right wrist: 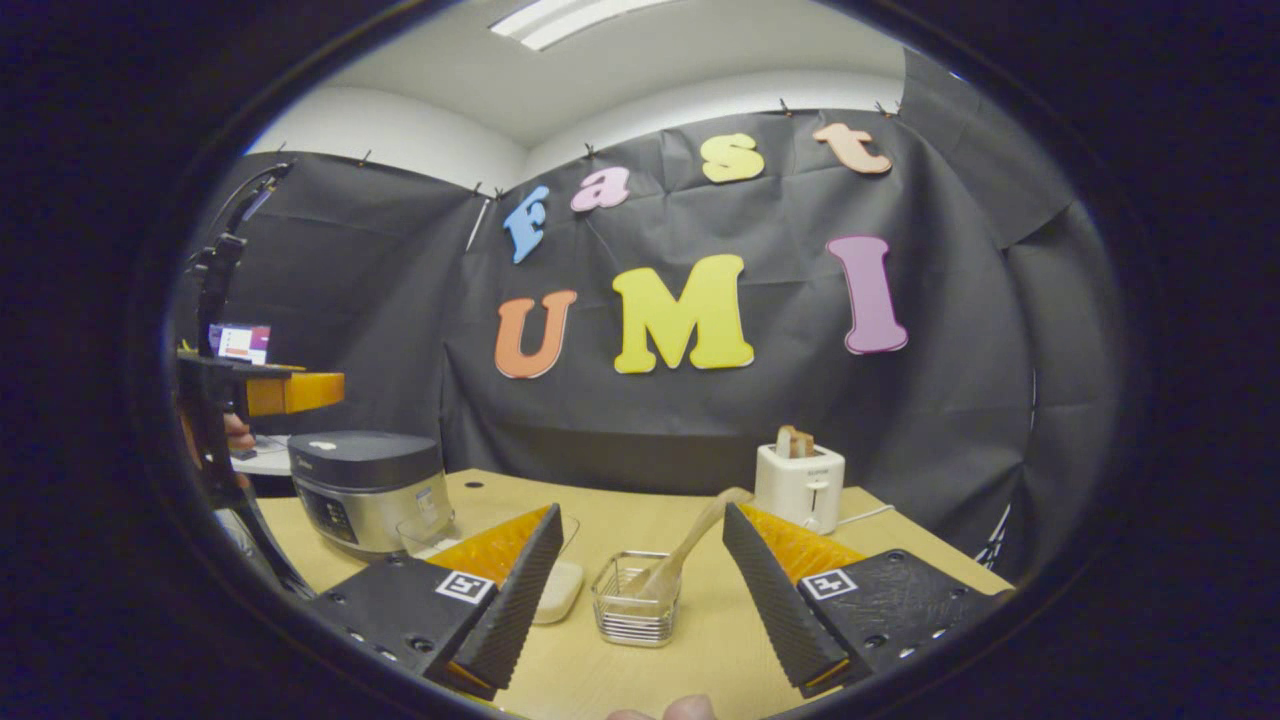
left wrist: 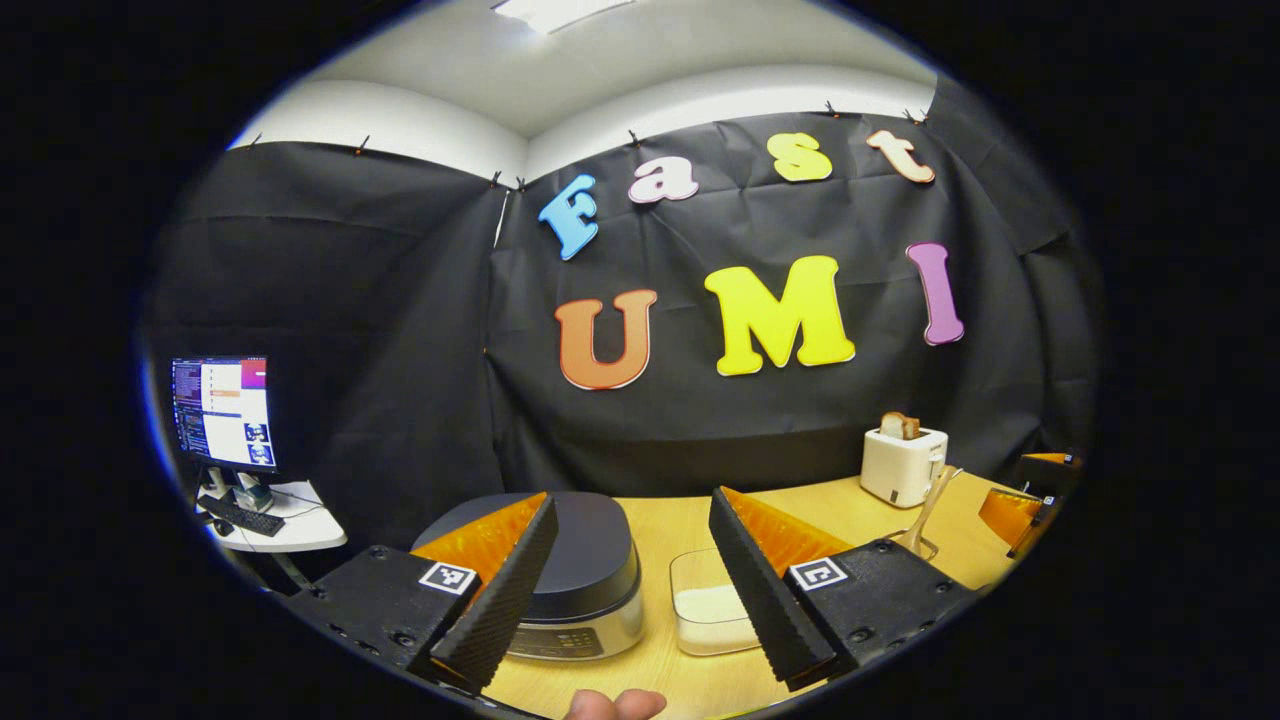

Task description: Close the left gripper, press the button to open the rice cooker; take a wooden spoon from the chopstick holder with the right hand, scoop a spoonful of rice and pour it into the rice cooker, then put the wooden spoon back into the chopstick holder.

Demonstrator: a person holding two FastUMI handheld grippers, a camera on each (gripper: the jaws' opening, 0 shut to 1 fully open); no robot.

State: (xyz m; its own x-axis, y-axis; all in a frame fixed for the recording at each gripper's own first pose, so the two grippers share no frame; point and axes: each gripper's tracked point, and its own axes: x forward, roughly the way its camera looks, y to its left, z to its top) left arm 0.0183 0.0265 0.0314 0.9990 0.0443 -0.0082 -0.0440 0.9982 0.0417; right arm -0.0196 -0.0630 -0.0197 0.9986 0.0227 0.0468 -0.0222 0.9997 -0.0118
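My left gripper (left wrist: 640,610) is spread wide and holds nothing; the cooker (left wrist: 575,570), lid down, sits just beyond and partly behind its left finger, with the rice tub (left wrist: 705,605) between the two fingers farther on. My right gripper (right wrist: 640,605) is spread as well, empty, and the holder (right wrist: 635,600) stands in the gap ahead of it, the spoon (right wrist: 690,545) leaning up out of it toward the right finger. The left gripper view catches a monitor (left wrist: 222,412) on a side desk at far left and the right gripper's edge at far right; the right gripper view gives the cooker's front panel side-on at left, the tub partly hidden by my finger. A toaster (right wrist: 798,485) stands near the table's (right wrist: 620,510) back edge, with bare tabletop between it and the holder.
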